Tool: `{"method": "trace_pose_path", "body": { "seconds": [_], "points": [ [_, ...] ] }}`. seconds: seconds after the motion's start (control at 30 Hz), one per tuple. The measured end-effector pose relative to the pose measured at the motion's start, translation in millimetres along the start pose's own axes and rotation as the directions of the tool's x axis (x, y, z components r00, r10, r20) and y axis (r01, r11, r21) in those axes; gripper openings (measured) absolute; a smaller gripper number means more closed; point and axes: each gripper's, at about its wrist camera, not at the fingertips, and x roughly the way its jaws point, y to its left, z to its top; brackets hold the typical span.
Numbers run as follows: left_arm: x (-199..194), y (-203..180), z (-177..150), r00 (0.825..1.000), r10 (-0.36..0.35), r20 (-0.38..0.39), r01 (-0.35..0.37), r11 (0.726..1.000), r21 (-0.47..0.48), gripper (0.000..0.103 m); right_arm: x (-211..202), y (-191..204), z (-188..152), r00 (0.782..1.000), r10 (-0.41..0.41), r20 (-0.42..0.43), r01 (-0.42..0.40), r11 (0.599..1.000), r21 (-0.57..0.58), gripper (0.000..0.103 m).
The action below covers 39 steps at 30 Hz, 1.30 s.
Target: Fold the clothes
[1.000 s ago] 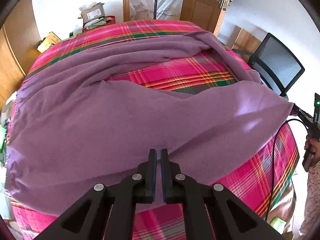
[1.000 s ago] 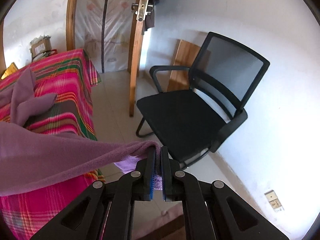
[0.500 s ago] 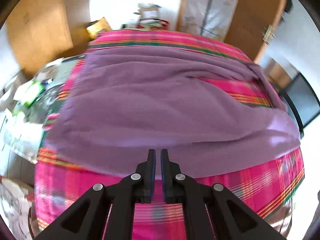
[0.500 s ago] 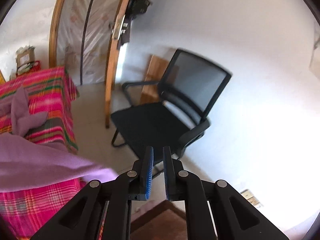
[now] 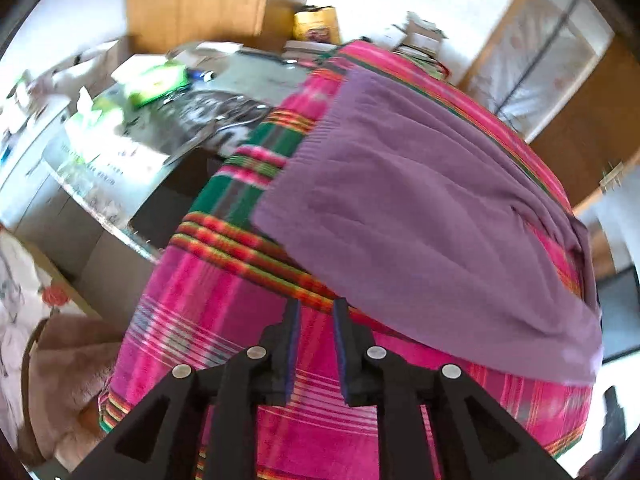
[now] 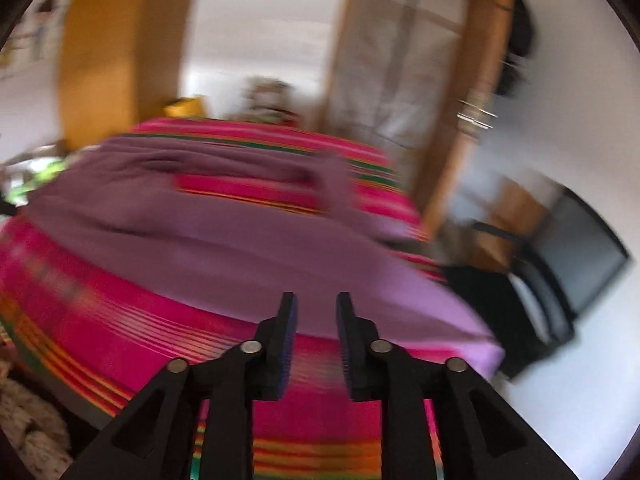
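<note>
A large purple garment [image 5: 420, 216] lies spread and wrinkled over a bed covered in a pink plaid sheet [image 5: 224, 320]. My left gripper [image 5: 316, 308] is open above the sheet, just short of the garment's near hem, with nothing between its fingers. The right wrist view is motion-blurred. It shows the same purple garment [image 6: 240, 232] across the bed, its near corner hanging at the right. Over the sheet [image 6: 100, 320] in front of that hem, my right gripper [image 6: 316, 304] is open and holds nothing.
A cluttered glass-topped table [image 5: 132, 136] with papers and green packets stands left of the bed. A black office chair [image 6: 560, 264] sits at the bed's right, near a wooden door [image 6: 472, 128]. Boxes pile up beyond the bed's far end [image 5: 420, 36].
Both grippers let go of the purple garment and opened; it now lies on the bed. The left view swung left to the cluttered table, the right swung from the chair to the bed.
</note>
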Motion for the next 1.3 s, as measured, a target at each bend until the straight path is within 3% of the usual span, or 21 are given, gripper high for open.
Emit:
{"method": "trace_pose_path", "body": {
  "seconds": [0.07,0.17,0.3,0.53,0.97,1.13,1.3],
  "points": [
    [4.3,8.6,0.9,0.999,0.036,-0.009,-0.036,0.999,-0.018,0.019,12.1,29.6,5.9,0.996,0.089,0.003,-0.088,0.995,-0.044,0.032],
    [13.3,20.0,2.1,0.999,-0.010,-0.035,0.007,0.998,-0.065,0.019,27.9,74.9,11.1,0.985,0.171,-0.026,-0.173,0.972,-0.158,0.038],
    [16.6,31.3,4.3,0.999,-0.042,-0.008,0.040,0.988,-0.151,0.021,49.7,114.7,13.2,0.967,0.240,-0.086,-0.255,0.930,-0.264,0.040],
    [25.4,36.8,17.2,0.998,-0.054,0.009,0.055,0.981,-0.186,0.021,74.7,148.5,15.0,0.968,0.217,-0.126,-0.248,0.902,-0.353,0.041],
    [30.0,47.0,28.1,0.991,-0.132,0.024,0.133,0.954,-0.268,0.021,81.7,160.8,23.4,0.979,0.183,-0.089,-0.203,0.889,-0.410,0.041],
    [34.5,41.0,32.7,0.993,-0.114,0.009,0.113,0.964,-0.241,0.021,75.8,175.9,19.9,0.979,0.188,-0.085,-0.205,0.848,-0.489,0.041],
    [37.2,36.4,33.5,0.991,-0.133,0.007,0.131,0.963,-0.235,0.021,82.3,177.4,26.2,0.973,0.209,-0.095,-0.229,0.858,-0.460,0.041]
  ]
}}
